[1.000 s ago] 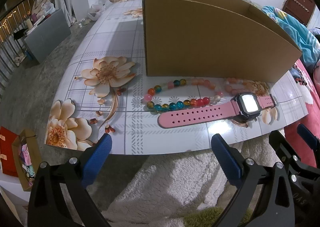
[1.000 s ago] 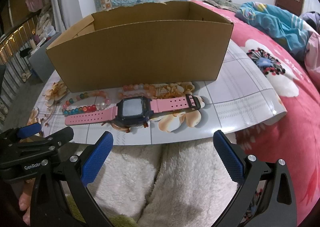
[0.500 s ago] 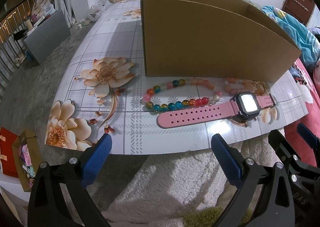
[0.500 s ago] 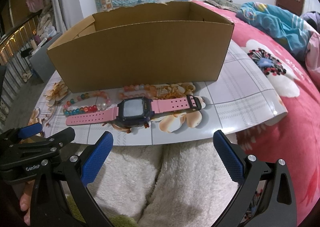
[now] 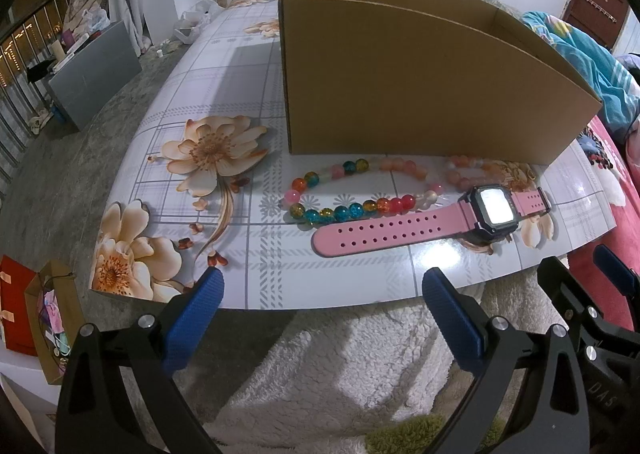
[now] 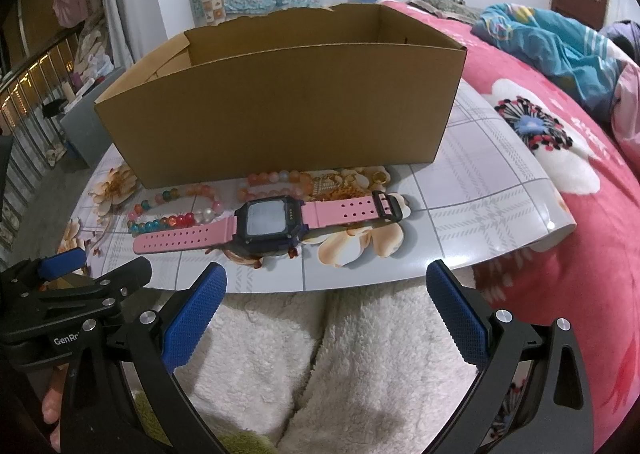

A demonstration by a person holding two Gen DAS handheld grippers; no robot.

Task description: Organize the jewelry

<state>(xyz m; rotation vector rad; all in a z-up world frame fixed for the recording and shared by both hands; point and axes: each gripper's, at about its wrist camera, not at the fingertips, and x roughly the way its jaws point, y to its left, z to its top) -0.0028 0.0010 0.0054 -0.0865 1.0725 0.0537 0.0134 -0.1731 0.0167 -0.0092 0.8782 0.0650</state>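
A pink-strapped watch (image 5: 420, 224) (image 6: 272, 224) with a dark square face lies flat near the table's front edge. Behind it sits a bracelet of coloured glass beads (image 5: 348, 210) (image 6: 172, 220), then a pale pink bead bracelet (image 5: 464, 170) (image 6: 276, 180) and small gold pieces (image 6: 376, 177) against the open cardboard box (image 5: 400, 86) (image 6: 288, 110). My left gripper (image 5: 322, 314) hangs open just short of the table edge, left of the watch. My right gripper (image 6: 326, 306) is open too, in front of the watch, with nothing between its blue pads.
The table (image 5: 224, 86) has a flower-print top and ends just before both grippers. White fleece-covered legs (image 6: 340, 354) lie below. A red floral bed cover (image 6: 560, 214) and a blue blanket (image 6: 552, 38) are to the right. A paper bag (image 5: 48, 318) stands on the floor at left.
Both grippers have barely shifted; the view of the table and watch has crept very slightly closer. Nothing has been grasped or moved.
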